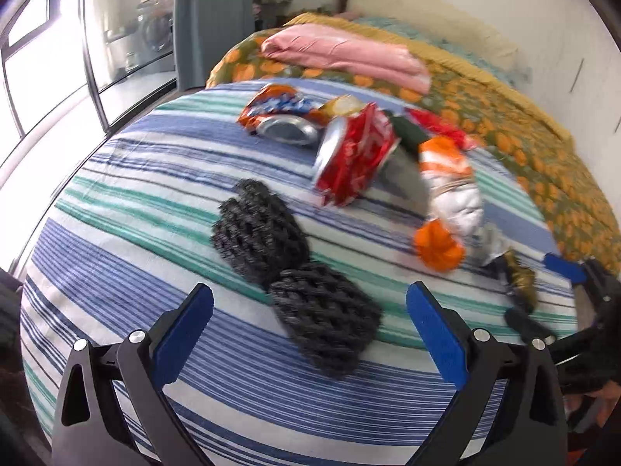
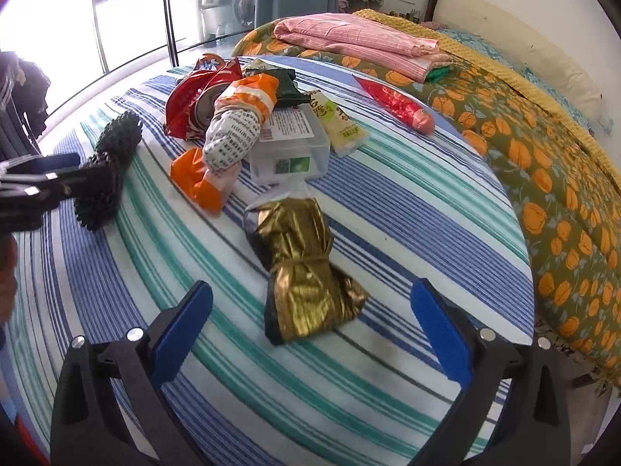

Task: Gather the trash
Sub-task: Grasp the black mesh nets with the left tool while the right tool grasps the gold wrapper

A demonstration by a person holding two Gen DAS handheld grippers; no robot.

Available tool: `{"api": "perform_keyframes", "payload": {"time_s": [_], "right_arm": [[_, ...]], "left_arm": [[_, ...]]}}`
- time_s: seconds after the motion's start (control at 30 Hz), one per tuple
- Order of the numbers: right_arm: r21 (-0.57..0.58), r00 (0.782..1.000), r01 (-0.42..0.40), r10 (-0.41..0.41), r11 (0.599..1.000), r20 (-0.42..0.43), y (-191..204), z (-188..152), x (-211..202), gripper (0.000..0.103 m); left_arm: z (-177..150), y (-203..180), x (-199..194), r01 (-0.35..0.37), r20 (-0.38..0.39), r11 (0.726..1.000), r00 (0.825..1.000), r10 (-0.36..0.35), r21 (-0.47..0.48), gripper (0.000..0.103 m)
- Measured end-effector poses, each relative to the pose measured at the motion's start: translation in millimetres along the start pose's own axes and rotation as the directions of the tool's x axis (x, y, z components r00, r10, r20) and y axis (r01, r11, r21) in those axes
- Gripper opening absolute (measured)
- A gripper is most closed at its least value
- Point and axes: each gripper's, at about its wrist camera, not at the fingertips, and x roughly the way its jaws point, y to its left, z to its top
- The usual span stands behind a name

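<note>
Two hand-held grippers hover over a bed spread with a blue, green and white striped sheet, where snack litter waits to be collected. The left hand-held gripper is spread wide, holding nothing, its blue pads either side of a black foam mesh sleeve lying flat on the sheet. The right hand-held gripper, likewise wide and empty, frames a crumpled gold foil wrapper tied with a band.

Beyond them lies the main heap: a crushed red foil snack bag, an orange-and-white twisted wrapper, a clear plastic box with a printed label and a red fish-shaped packet.

The risks, as judged here: the mesh sleeve is soft and may fold or slip from a pinch at one end; the foil wrapper is slick and could skid on the cloth; the pads may snag the sheet if they close too low. The two tools work near each other, so crossing paths could knock them together.

Open sheet lies in front of both tools. The striped sheet ends to the right against an orange-flowered quilt, with folded pink cloth behind.
</note>
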Motion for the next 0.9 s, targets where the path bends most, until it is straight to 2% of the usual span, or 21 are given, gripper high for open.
{"api": "perform_keyframes", "payload": {"time_s": [0.07,0.1,0.13,0.2,0.27,0.3,0.33,0.37,0.43,0.53,0.6,0.67,0.73,0.77,0.8,0.83,0.87,0.9], "right_arm": [[0.031,0.999,-0.026,0.027,0.999,-0.022,-2.5,3.2,2.8,0.088],[0.039,0.998,-0.038,0.040,0.999,-0.040,-2.4,3.4,3.4,0.069],[0.042,0.997,-0.045,0.047,0.998,-0.059,-1.7,3.5,3.8,0.058],[0.052,0.994,-0.064,0.069,0.997,-0.090,-0.5,0.1,-0.7,0.058],[0.072,0.989,-0.096,0.103,0.993,-0.102,1.5,-4.6,-10.0,0.060],[0.075,0.989,-0.099,0.107,0.992,-0.107,2.7,-6.4,-14.0,0.061],[0.077,0.988,-0.099,0.107,0.992,-0.109,3.5,-7.8,-17.0,0.070],[0.080,0.988,-0.098,0.107,0.992,-0.112,3.6,-8.6,-20.3,0.080],[0.086,0.988,-0.091,0.101,0.992,-0.117,3.2,-7.3,-22.6,0.081],[0.085,0.991,-0.068,0.077,0.994,-0.107,1.6,1.5,-27.2,0.081],[0.103,0.993,-0.071,0.081,0.992,-0.087,-2.1,12.3,-28.1,0.081],[0.105,0.991,-0.081,0.091,0.991,-0.098,0.5,21.7,-23.4,0.081],[0.094,0.989,-0.064,0.076,0.994,-0.131,4.6,27.2,-12.9,0.080],[0.090,0.988,-0.050,0.063,0.995,-0.143,5.7,29.1,-6.5,0.073],[0.091,0.987,-0.044,0.057,0.995,-0.150,5.9,29.4,-2.4,0.067],[0.097,0.985,-0.042,0.057,0.994,-0.160,5.8,29.6,1.4,0.052],[0.106,0.984,-0.046,0.063,0.993,-0.169,6.5,29.0,3.1,0.036],[0.112,0.985,-0.043,0.061,0.993,-0.164,6.4,28.3,1.9,0.030]], "left_arm": [[-5.7,10.5,-2.0,-0.027,-0.017,0.999,0.999,0.028,0.043,0.099],[-7.9,18.3,-4.9,-0.036,-0.025,0.997,0.999,0.038,0.071,0.099],[-10.4,25.9,-8.1,-0.043,-0.032,0.994,0.998,0.046,0.100,0.099],[-14.8,45.2,-16.9,-0.069,-0.036,0.985,0.996,0.076,0.160,0.099],[-15.1,64.3,-23.6,-0.050,-0.045,0.984,0.997,0.058,0.168,0.099],[-13.2,71.3,-26.5,0.005,-0.048,0.987,0.999,0.002,0.161,0.099],[-10.0,75.4,-29.3,0.081,-0.050,0.984,0.996,-0.074,0.156,0.099],[-6.8,76.5,-29.7,0.123,-0.050,0.980,0.992,-0.116,0.159,0.099],[2.4,70.5,-29.0,0.185,-0.051,0.962,0.983,-0.179,0.198,0.099],[16.4,54.0,-19.6,0.211,-0.059,0.944,0.977,-0.203,0.255,0.099],[23.8,44.7,-8.9,0.250,-0.096,0.931,0.968,-0.232,0.266,0.099],[28.1,39.2,1.1,0.271,-0.126,0.926,0.961,-0.246,0.262,0.099],[29.1,38.2,7.9,0.262,-0.137,0.933,0.963,-0.234,0.247,0.097],[30.6,39.3,10.5,0.254,-0.134,0.938,0.965,-0.228,0.235,0.094],[31.3,40.4,12.5,0.248,-0.128,0.943,0.966,-0.224,0.222,0.084],[31.5,42.5,12.7,0.243,-0.124,0.946,0.967,-0.221,0.212,0.073],[30.7,44.7,13.1,0.241,-0.124,0.949,0.968,-0.219,0.204,0.066],[29.6,45.8,13.6,0.247,-0.128,0.947,0.966,-0.225,0.205,0.052]]}}
